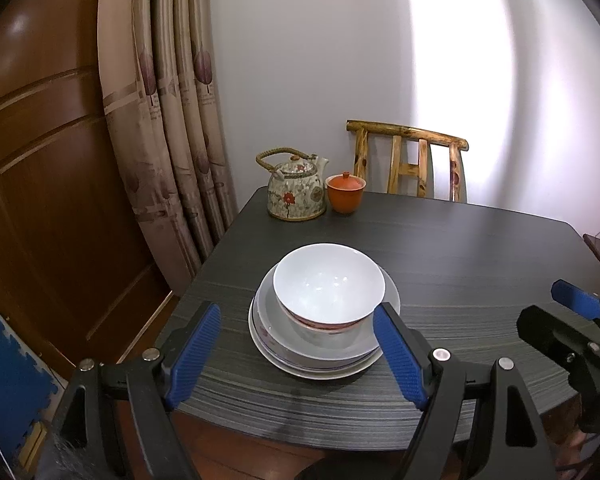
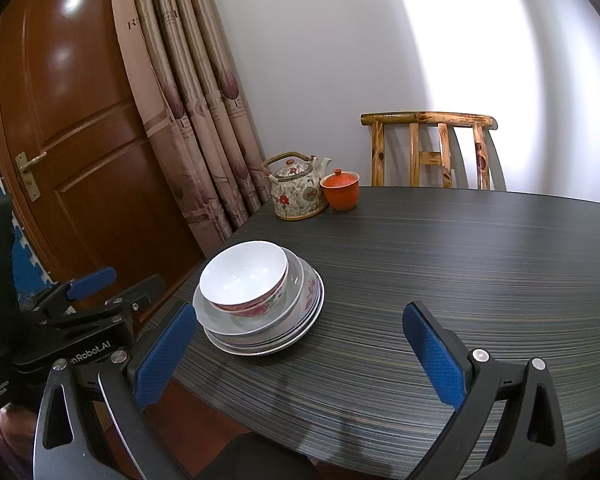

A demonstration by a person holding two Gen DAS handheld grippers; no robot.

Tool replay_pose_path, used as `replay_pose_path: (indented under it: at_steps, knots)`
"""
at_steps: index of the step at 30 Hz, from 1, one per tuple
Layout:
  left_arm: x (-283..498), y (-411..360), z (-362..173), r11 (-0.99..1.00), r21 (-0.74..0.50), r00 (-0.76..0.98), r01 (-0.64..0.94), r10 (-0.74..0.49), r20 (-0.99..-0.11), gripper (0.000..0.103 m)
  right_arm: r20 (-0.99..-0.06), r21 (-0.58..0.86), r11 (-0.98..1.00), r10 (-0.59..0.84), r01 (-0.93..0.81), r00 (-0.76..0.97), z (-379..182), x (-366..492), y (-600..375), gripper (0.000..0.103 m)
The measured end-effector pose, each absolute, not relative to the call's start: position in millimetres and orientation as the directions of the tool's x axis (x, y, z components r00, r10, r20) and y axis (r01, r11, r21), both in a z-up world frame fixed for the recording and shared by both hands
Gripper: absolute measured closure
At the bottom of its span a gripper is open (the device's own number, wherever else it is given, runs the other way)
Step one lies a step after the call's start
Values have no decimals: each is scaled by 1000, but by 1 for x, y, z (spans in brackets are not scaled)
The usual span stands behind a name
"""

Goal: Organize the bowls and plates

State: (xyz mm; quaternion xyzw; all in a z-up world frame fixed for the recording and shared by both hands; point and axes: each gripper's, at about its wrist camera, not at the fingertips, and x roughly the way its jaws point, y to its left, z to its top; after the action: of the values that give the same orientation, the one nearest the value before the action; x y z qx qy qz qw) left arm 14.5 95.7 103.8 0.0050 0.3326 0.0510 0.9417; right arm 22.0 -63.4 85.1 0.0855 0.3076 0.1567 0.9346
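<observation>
1. The bowl [image 1: 327, 284] sits in a stack of plates [image 1: 320, 354] near the worktop [image 1: 480, 264] edge closest to the tools, well apart from the teapot [image 1: 296, 188].
2. Left tool [image 1: 296, 354]: jaws apart, empty, the stack straight ahead between the blue pads.
3. Right tool [image 2: 300, 360]: jaws apart, empty; the stack lies ahead and to its left.
4. Judgement: the left tool is nearer and better aligned.

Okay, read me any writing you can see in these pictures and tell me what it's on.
"nRobot.AI": white, first letters hidden, on the left gripper body.
More white print lower on that body: too small to read.
"R" and a few large letters atop the curtain: the rest blurred.
Small print beside the curtain's leaf motifs: unreadable.
</observation>
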Motion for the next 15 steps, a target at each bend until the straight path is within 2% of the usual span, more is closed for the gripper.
replay_pose_path:
  at_steps: [15]
  knots:
    - [17,95,100,995,48,760,-93,102,-642,22,-558,263,936,346,-235,754,80,19,-59,0]
